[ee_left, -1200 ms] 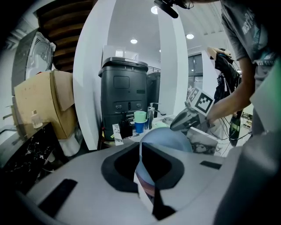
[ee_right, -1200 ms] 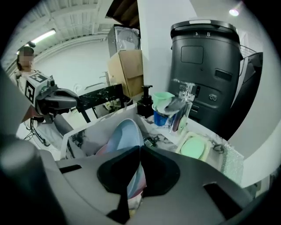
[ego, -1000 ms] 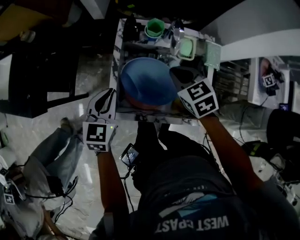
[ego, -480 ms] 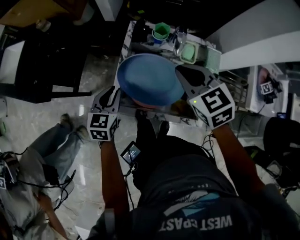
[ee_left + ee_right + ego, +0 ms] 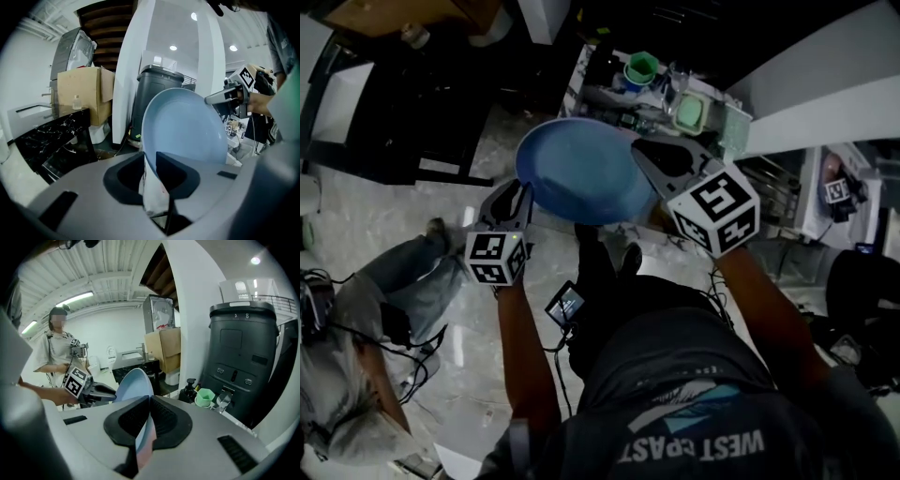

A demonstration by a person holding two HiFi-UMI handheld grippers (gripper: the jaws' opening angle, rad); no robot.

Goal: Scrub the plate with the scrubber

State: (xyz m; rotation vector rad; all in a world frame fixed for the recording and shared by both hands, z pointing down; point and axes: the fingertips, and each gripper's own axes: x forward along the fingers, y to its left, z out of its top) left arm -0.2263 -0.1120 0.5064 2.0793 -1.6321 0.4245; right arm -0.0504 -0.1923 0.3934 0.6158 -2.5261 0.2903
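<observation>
The round blue plate [image 5: 579, 169] hangs in the air, held at two opposite edges. My left gripper [image 5: 523, 193] is shut on its left rim; in the left gripper view the plate [image 5: 183, 126] stands on edge between the jaws of that gripper [image 5: 150, 161]. My right gripper [image 5: 643, 152] is shut on the right rim, and the plate's edge [image 5: 134, 383] runs between the jaws of the right gripper [image 5: 148, 403]. Each gripper view shows the other gripper across the plate: the right gripper [image 5: 226, 96] and the left gripper [image 5: 99, 392]. I cannot pick out a scrubber with certainty.
Behind the plate is the sink counter [image 5: 602, 94] with a green cup [image 5: 641, 67], a pale green tub [image 5: 691, 112], a tap [image 5: 224, 399] and a dark pump bottle [image 5: 189, 389]. A tall black bin [image 5: 243, 357] stands behind it. One person sits on the floor [image 5: 366, 319]; another stands [image 5: 58, 352].
The plate has come up off the sink and shifted left and nearer to me. Both grippers moved with it, still closed on its rim.
</observation>
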